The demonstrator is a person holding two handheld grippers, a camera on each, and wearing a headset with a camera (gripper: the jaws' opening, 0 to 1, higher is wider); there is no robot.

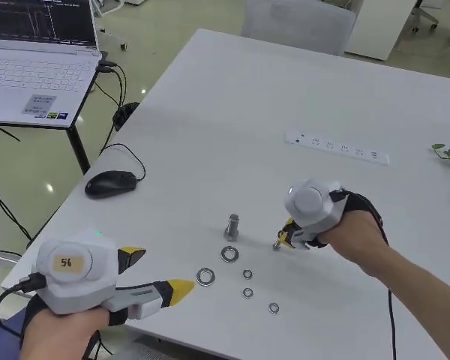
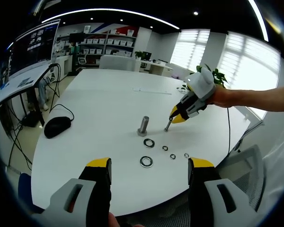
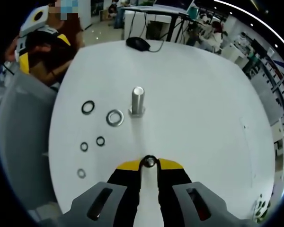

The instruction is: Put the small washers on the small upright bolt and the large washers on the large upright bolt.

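Head looks down — 3 views share large bolt (image 1: 232, 225).

1. "56": dark digits on a small yellow label (image 1: 65, 262), on the round white housing of the left gripper (image 1: 156, 270), near left in my head view.
2. Stickers (image 1: 42, 106) on the palm rest of the laptop (image 1: 30, 75), far left: print too small for me to read.
3. Laptop screen: lines of text, illegible to me.
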